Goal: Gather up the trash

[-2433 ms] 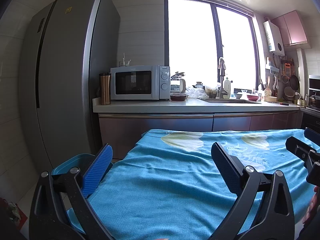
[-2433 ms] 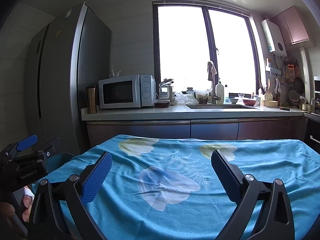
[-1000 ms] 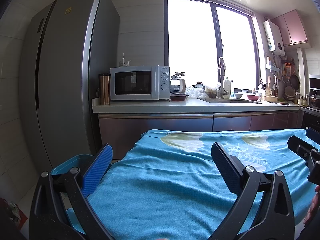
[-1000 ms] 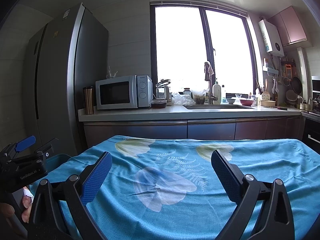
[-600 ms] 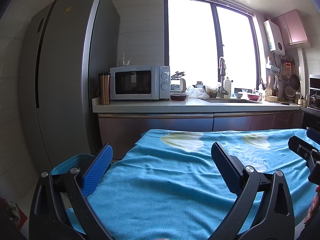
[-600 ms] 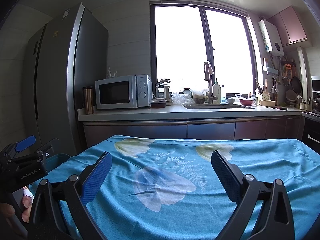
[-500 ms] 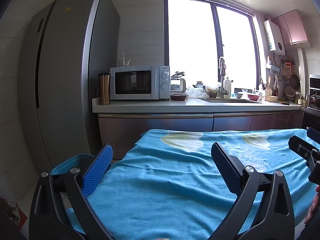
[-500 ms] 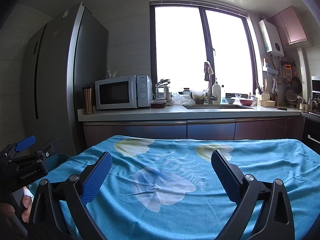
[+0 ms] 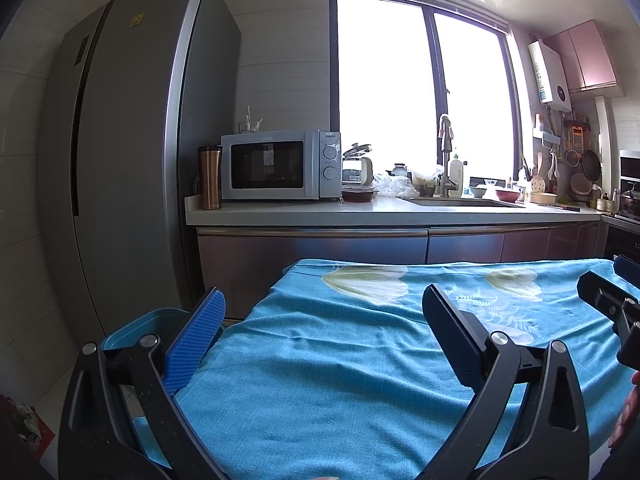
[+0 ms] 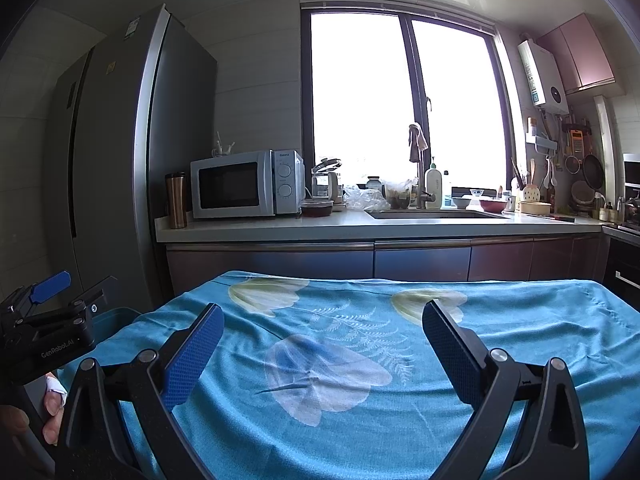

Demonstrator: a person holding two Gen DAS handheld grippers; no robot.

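Our left gripper (image 9: 322, 326) and right gripper (image 10: 320, 334) hover with jaws open above the cloth (image 10: 360, 360); with no trash visible, we risk snagging it.

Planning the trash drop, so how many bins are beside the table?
1: a blue bin on the floor off the table's left edge, partly behind the left gripper. Others may be hidden.
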